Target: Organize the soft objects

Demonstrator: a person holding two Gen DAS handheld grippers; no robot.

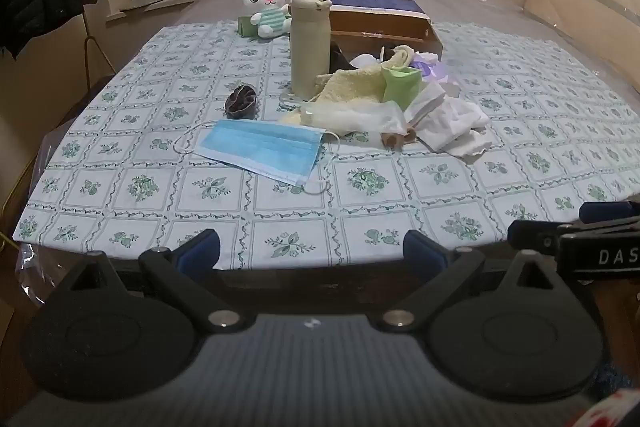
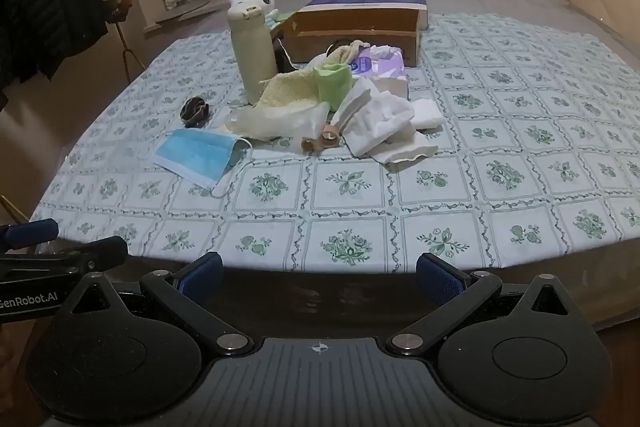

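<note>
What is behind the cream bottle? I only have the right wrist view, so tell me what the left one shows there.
Observer: A white plush toy in a green striped outfit sits upright behind the bottle, and the left wrist view shows nearly all of it.
Operator: Tell me what it rests against.
Observer: A small green box sits close against it on the side away from the bottle.
Operator: Report the left gripper's jaws.
Observer: The left gripper is wide open with nothing between its fingers.
</note>
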